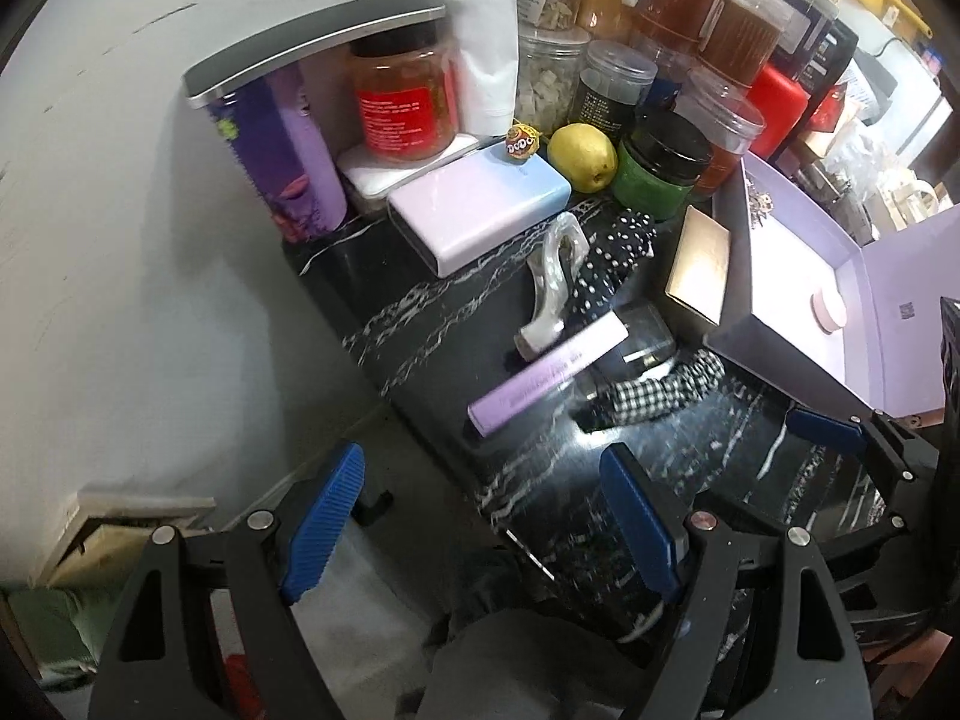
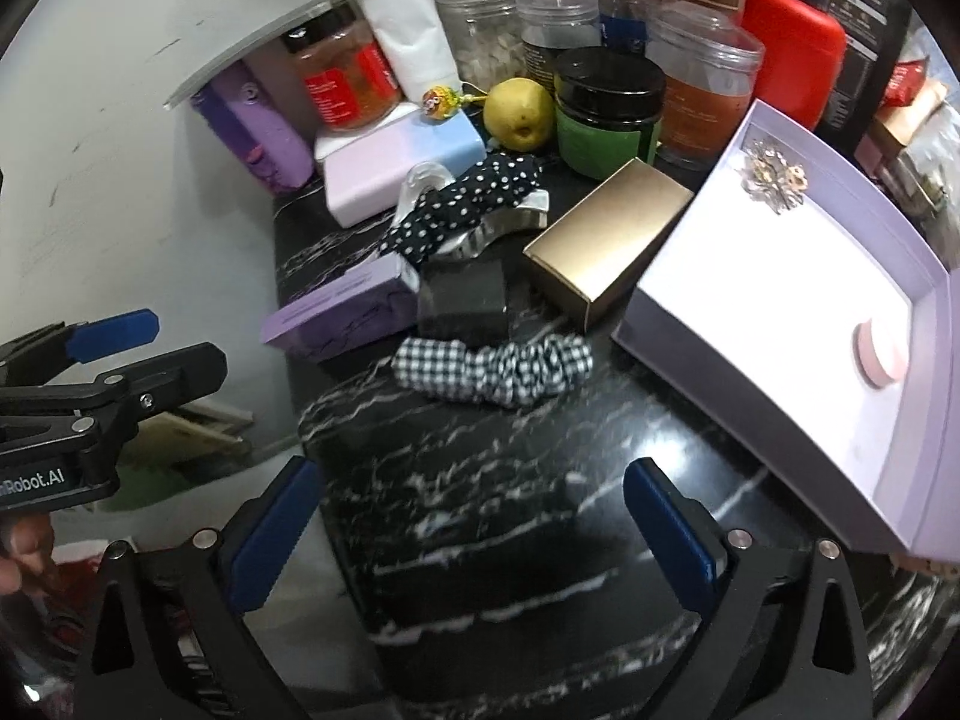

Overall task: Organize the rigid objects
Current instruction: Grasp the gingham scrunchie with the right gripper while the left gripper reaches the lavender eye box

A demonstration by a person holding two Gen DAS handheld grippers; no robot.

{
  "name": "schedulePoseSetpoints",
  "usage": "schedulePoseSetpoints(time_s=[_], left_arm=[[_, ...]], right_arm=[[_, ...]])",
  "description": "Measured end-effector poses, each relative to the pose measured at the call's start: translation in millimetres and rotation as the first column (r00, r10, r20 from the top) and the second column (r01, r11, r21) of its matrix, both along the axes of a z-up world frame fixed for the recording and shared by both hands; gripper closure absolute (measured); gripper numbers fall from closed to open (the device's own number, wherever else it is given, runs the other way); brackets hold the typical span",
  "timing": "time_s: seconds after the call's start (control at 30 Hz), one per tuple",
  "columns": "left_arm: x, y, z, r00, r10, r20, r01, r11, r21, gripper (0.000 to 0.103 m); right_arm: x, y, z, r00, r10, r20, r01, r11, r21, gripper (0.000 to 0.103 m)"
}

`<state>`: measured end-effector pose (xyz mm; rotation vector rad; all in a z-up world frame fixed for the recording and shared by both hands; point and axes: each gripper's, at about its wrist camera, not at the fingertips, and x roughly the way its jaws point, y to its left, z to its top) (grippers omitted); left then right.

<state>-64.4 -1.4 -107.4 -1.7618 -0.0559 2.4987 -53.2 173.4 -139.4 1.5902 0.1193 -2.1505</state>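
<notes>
On the black marble counter (image 2: 480, 510) lie a slim purple box (image 2: 342, 309), a gold box (image 2: 606, 240), a dark glass block (image 2: 462, 300), a pearly hair claw (image 1: 549, 288), a checked scrunchie (image 2: 492, 369) and a polka-dot scrunchie (image 2: 468, 204). An open lilac box (image 2: 750, 402) at the right holds a brooch (image 2: 774, 174) and a pink round piece (image 2: 879, 357). My right gripper (image 2: 474, 534) hangs open over bare counter in front of the checked scrunchie. My left gripper (image 1: 480, 522) is open over the counter's left edge, short of the purple box (image 1: 549, 372). Both grippers hold nothing.
A pastel power bank (image 1: 480, 210), a lemon (image 1: 582, 156), a green jar (image 1: 657, 165) and several food jars crowd the back. A white wall (image 1: 120, 210) borders the counter's left side, with floor below the edge.
</notes>
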Motion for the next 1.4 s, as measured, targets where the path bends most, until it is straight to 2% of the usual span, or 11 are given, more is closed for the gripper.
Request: schedulePoseSetpoints(time_s=[0.2, 0.53, 0.93, 0.97, 1.03, 1.23, 1.4], left_arm=[[-22.0, 0.5, -19.6, 0.998, -0.038, 0.045, 0.037, 0.999, 0.023, 0.022], [-36.7, 12.0, -31.9, 0.991, -0.130, 0.040, 0.130, 0.992, 0.009, 0.022], [-45.6, 9.8, -40.6, 0.990, -0.129, 0.061, 0.129, 0.992, -0.003, 0.022], [-45.7, 9.6, -41.0, 0.990, -0.127, 0.062, 0.128, 0.992, -0.004, 0.022], [-45.4, 9.5, -41.5, 0.990, -0.124, 0.066, 0.124, 0.992, -0.004, 0.022], [-44.7, 11.5, -41.6, 0.990, -0.127, 0.065, 0.127, 0.992, 0.005, 0.022], [-44.2, 15.8, -44.9, 0.989, -0.138, 0.059, 0.137, 0.990, 0.015, 0.022]], right_arm=[[-20.9, -8.6, -16.7, 1.000, 0.018, -0.004, -0.018, 1.000, 0.018, 0.000], [-40.6, -21.8, -31.6, 0.998, 0.066, -0.018, -0.065, 0.997, 0.035, 0.000], [-51.4, -32.4, -53.3, 0.998, 0.060, -0.009, -0.060, 0.997, 0.053, 0.000], [-50.9, -32.9, -54.1, 0.998, 0.061, -0.009, -0.060, 0.997, 0.053, 0.001], [-50.2, -32.2, -57.1, 0.998, 0.056, 0.007, -0.056, 0.998, 0.041, 0.010], [-47.8, -24.2, -58.1, 0.999, 0.042, 0.017, -0.042, 0.999, 0.016, 0.020], [-46.6, -15.7, -57.8, 0.999, 0.034, 0.029, -0.034, 0.999, 0.003, 0.022]])
